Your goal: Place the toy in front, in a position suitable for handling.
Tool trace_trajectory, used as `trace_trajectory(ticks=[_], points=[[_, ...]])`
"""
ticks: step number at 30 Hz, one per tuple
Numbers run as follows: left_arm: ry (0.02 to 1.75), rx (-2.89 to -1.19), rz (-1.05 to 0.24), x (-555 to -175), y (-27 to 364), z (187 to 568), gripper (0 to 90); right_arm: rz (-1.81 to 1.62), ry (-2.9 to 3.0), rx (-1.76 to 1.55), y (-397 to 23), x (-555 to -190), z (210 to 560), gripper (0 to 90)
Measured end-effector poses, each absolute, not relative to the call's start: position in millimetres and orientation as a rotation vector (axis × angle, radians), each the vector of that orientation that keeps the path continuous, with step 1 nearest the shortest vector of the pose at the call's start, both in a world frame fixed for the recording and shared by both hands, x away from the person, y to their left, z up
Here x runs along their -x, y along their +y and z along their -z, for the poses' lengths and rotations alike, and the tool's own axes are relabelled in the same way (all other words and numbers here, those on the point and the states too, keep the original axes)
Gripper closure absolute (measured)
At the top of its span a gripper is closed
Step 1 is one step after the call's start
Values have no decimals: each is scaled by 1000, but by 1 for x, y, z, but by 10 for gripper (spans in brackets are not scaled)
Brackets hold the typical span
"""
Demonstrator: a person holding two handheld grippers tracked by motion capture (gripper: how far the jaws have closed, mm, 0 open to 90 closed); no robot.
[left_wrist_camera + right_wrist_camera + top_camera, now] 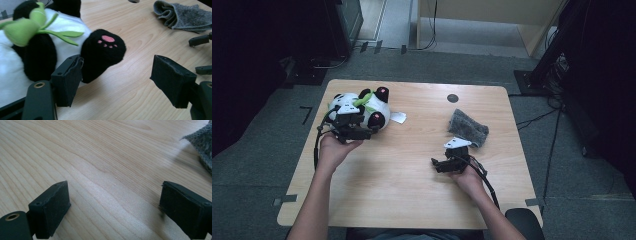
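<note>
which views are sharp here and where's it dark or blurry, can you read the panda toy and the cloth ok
High view: lit table, dark surroundings, panda toy small but readable. Left gripper view: paw sharp, toy's near edge soft, grey cloth clear. Right gripper view: wood grain crisp, cloth corner blurred.

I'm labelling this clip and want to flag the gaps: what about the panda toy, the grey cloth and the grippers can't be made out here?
- Panda toy: high view, the left gripper covers its near side; left gripper view, the frame edge cuts off its head.
- White tag: high view, too small to read.
- Grey cloth: right gripper view, cut by the edge and blurred.
- Right gripper: high view, too small to judge its jaws.
</note>
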State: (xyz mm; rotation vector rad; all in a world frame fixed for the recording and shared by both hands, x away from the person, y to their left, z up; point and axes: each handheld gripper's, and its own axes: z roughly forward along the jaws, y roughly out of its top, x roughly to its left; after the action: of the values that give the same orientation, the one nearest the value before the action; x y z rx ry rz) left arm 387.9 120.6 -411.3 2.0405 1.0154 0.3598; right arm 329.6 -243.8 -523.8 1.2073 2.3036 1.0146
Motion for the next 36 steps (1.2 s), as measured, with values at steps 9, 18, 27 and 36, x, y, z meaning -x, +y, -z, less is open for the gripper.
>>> trace_trajectory(ticks=[9, 18, 27, 36], points=[[1029, -2019, -394, -401, 137, 403, 254, -1014, 2303, -1208, -244, -330, 524, 91], [1076, -1991, -439, -411, 158, 399, 259, -1014, 2305, -1208, -243, -330, 524, 91], [1091, -1959, -481, -432, 160, 401, 314, -1014, 2305, -1206, -243, -330, 524, 91], [1147, -1919, -476, -449, 157, 414, 468, -1012, 2299, -1215, -243, -330, 524, 91]])
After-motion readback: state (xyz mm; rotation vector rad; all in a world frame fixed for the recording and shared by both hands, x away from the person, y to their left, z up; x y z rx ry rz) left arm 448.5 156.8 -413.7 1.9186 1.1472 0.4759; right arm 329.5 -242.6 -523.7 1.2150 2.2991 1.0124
